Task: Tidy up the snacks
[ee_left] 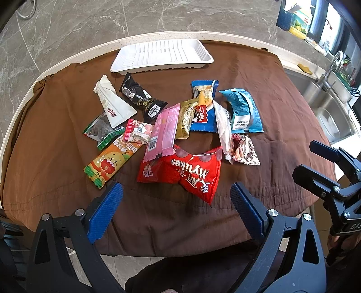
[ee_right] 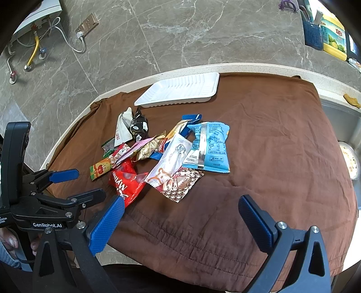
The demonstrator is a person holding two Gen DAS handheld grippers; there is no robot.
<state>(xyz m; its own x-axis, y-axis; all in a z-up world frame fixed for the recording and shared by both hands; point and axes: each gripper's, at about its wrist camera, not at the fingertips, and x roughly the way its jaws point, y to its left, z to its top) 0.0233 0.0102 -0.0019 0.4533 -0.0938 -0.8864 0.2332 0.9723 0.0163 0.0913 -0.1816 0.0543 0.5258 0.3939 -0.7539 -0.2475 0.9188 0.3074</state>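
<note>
Several snack packets lie in a loose pile on a brown cloth [ee_left: 56, 157]. Nearest is a red Mylikes bag [ee_left: 182, 173] [ee_right: 127, 182]. Around it lie a pink packet [ee_left: 163, 133], an orange packet [ee_left: 108, 164], a light blue packet [ee_left: 244, 110] [ee_right: 209, 148], a black packet [ee_left: 142, 99] and a white triangular one [ee_left: 112, 103]. A white tray [ee_left: 162, 55] [ee_right: 180, 90] sits empty behind the pile. My left gripper [ee_left: 176, 211] hovers open just short of the red bag. My right gripper [ee_right: 180, 223] is open over bare cloth, to the right of the pile.
The cloth covers a rounded white counter [ee_left: 225, 37] against a grey marble wall [ee_left: 90, 20]. A steel sink [ee_left: 327, 108] with a tap lies to the right. A yellow box [ee_right: 334, 40] stands at the far right. Bare cloth [ee_right: 282, 146] stretches right of the pile.
</note>
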